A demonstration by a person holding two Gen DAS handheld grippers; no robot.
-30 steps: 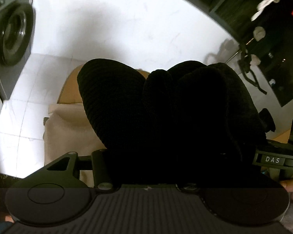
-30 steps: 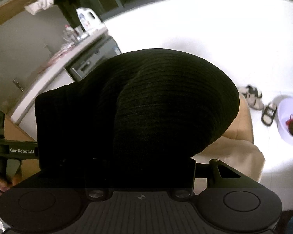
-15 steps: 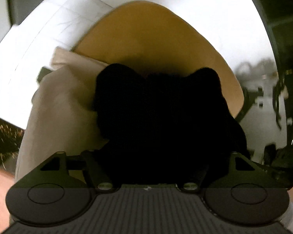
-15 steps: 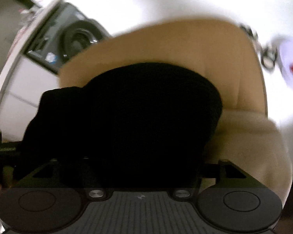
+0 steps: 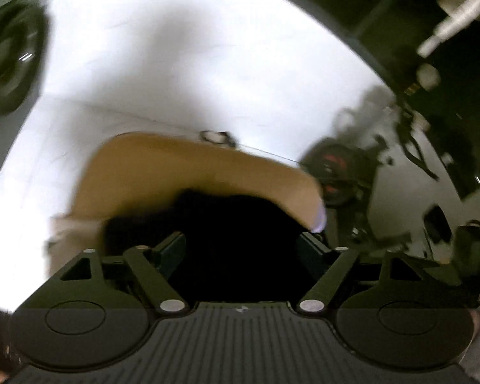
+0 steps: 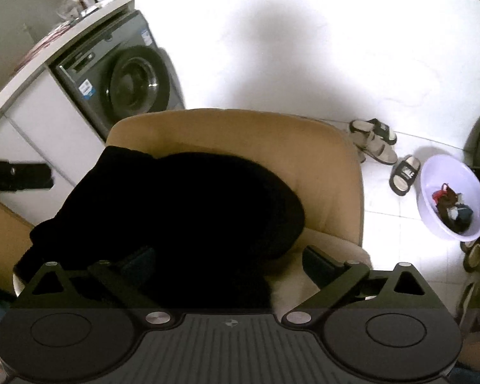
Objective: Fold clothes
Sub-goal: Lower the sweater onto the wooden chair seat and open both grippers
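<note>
Both grippers are letting go, left gripper [image 5: 241, 243] and right gripper [image 6: 228, 260] jaws spreading, nothing pinched. The black knit garment [image 6: 188, 204] sits bunched on the tan chair seat [image 6: 304, 160], over a beige cloth [image 6: 304, 275]. Left view's blurry; washing machine [image 6: 128, 80] behind.

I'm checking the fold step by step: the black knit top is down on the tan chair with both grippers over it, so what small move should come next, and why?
Probably draw both grippers back clear of the black knit top. The left gripper and right gripper are opening, no pad pressing the cloth, and the top lies bunched on the tan chair, so a fresh grasp at an edge seems needed.
</note>
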